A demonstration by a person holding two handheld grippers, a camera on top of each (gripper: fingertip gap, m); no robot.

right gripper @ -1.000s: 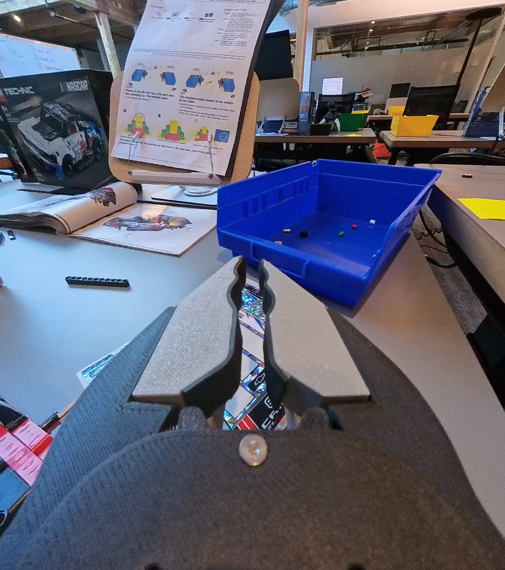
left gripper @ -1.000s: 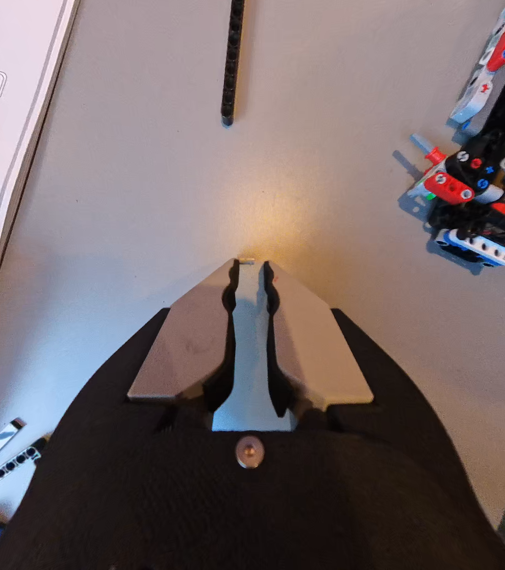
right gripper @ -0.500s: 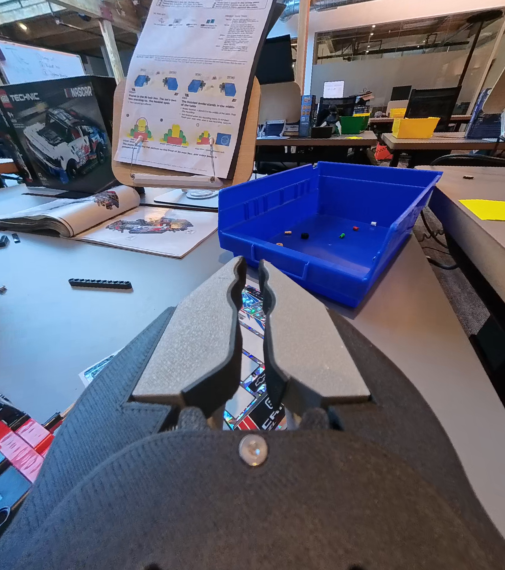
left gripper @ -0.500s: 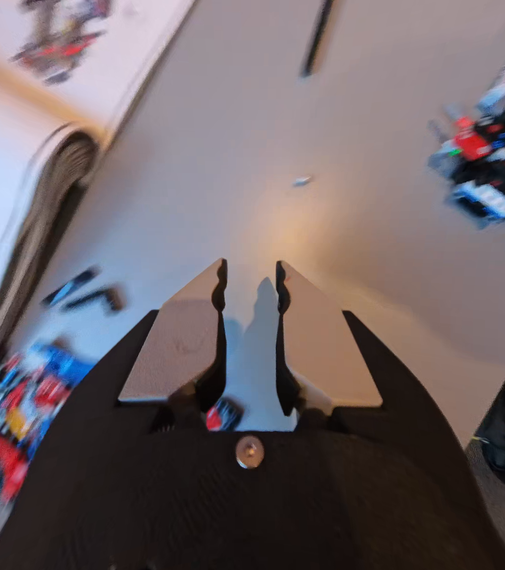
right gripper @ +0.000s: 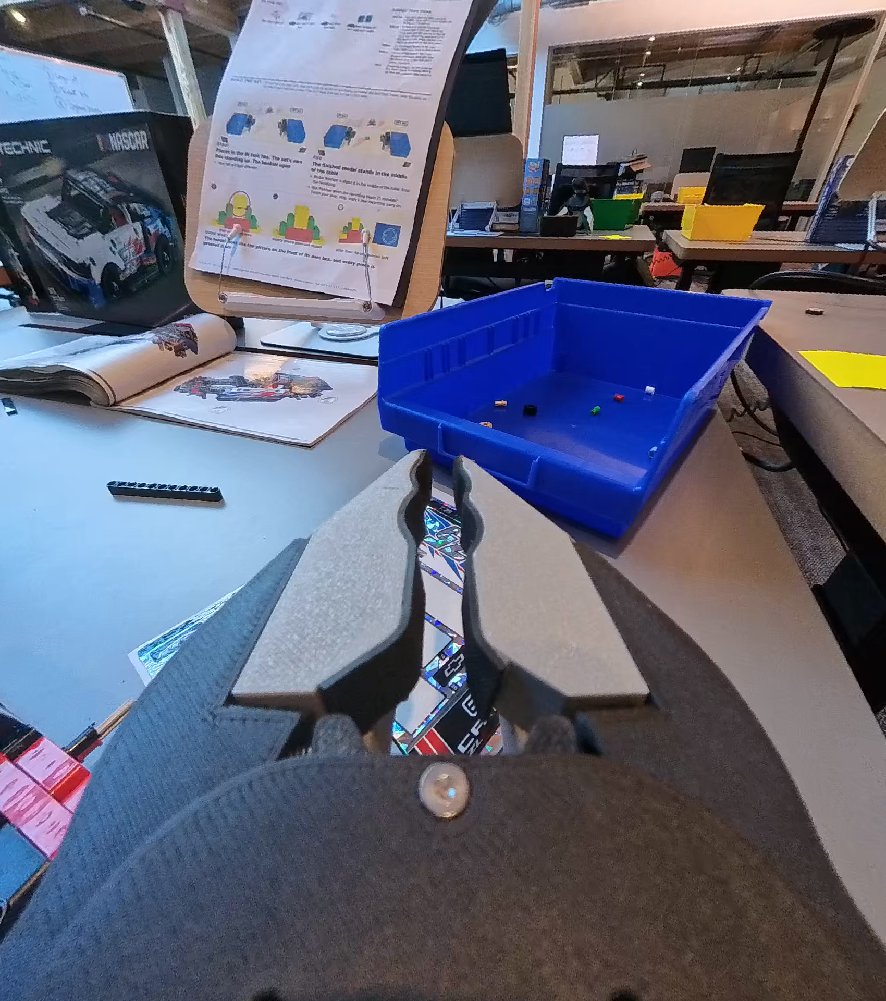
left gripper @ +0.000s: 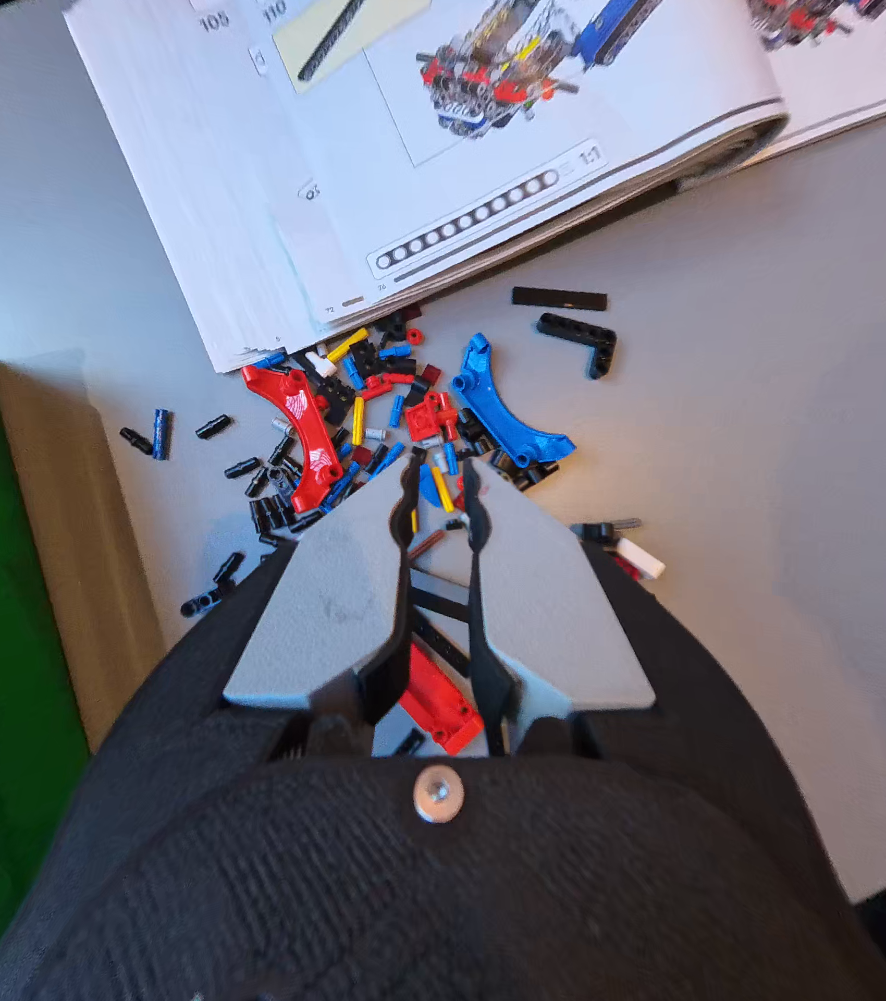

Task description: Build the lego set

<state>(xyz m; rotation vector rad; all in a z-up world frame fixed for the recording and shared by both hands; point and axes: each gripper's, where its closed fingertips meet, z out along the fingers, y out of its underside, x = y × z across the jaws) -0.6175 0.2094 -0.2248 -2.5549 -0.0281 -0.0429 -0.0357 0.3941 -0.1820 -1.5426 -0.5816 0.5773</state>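
We hold our left gripper (left gripper: 438,476) tilted downward with fingers apart, our right gripper (right gripper: 440,470) level, fingers narrowly parted, both empty.

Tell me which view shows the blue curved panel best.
The left wrist view: the blue curved panel lies whole and unobstructed at the right edge of the parts pile, just ahead of the left tool. The right wrist view does not show it.

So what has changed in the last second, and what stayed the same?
The left gripper let go of a tiny grey piece on the bare table, opened, and swung to the loose parts pile beside the booklet. The right gripper stayed by the blue bin, nearly closed and empty.
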